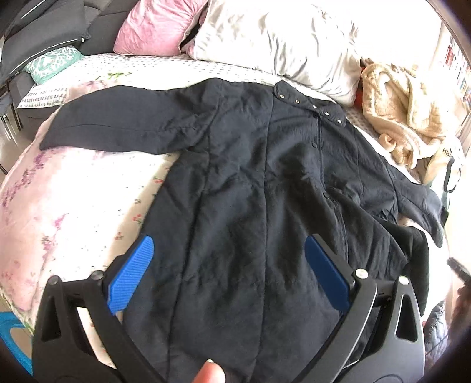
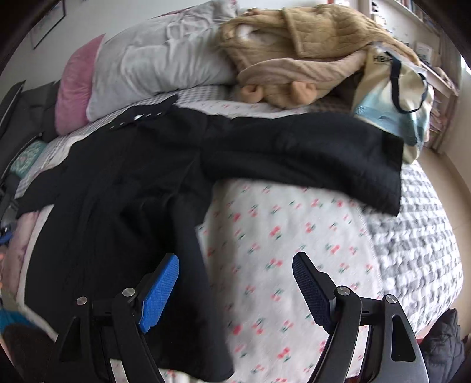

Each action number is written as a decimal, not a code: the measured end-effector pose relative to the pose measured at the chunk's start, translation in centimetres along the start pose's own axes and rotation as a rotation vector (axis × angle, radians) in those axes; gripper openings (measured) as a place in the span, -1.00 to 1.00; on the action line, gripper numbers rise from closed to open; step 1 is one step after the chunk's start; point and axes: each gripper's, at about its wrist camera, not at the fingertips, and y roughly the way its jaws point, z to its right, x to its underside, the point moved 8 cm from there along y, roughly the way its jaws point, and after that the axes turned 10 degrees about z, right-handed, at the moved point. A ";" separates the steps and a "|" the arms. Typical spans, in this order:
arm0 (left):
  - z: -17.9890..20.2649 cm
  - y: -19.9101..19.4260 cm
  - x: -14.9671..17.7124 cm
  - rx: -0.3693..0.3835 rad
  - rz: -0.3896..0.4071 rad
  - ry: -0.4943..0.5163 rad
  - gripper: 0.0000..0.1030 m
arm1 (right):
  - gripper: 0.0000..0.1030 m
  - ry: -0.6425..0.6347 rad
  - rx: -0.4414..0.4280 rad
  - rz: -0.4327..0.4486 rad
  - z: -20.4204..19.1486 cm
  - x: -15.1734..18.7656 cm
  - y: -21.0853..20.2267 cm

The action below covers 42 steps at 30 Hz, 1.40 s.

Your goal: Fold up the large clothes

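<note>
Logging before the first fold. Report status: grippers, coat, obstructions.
Left hand-held gripper open, over the black coat. Right hand-held gripper open, empty. Coat spread flat, sleeves out, unfolded. Beige garment and tote bag near the far sleeve.

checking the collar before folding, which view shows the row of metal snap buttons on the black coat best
The left wrist view: the metal snap buttons on the black coat are sharp. The right wrist view shows them small and blurred.

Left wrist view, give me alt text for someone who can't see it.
A black coat lies spread flat on a floral bedspread, one sleeve stretched out to the left, snap collar toward the pillows. The open left gripper hovers over the coat's lower half, holding nothing. A pink pillow, a white pillow and a beige blanket sit beyond.
</note>
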 end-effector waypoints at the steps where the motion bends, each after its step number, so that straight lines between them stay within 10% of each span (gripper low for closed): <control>1: -0.5 -0.4 0.2 -0.007 0.000 0.003 0.98 | 0.57 -0.002 -0.019 -0.007 -0.2 0.5 -0.1; 21: -8.9 2.7 11.8 0.095 -0.278 -0.174 0.98 | 0.57 0.162 -0.233 -0.192 -3.7 8.9 3.6; 30: -9.0 3.2 15.1 0.143 -0.329 -0.201 0.90 | 0.53 0.169 -0.182 -0.202 -3.5 9.4 4.9; 34: -9.3 2.4 15.6 0.124 -0.317 -0.176 0.47 | 0.25 0.178 -0.168 -0.179 -3.3 9.3 5.5; 37: -9.5 1.7 15.7 0.150 -0.319 -0.196 -0.47 | -0.76 0.193 -0.198 -0.221 -3.5 10.2 5.7; 38: -9.4 1.3 15.4 0.182 -0.322 -0.227 -0.82 | -0.79 0.221 -0.232 -0.231 -3.8 10.2 5.5; 42: -9.7 -2.1 11.6 0.279 -0.259 -0.341 -0.87 | -0.86 0.278 -0.351 -0.168 -5.1 7.3 1.8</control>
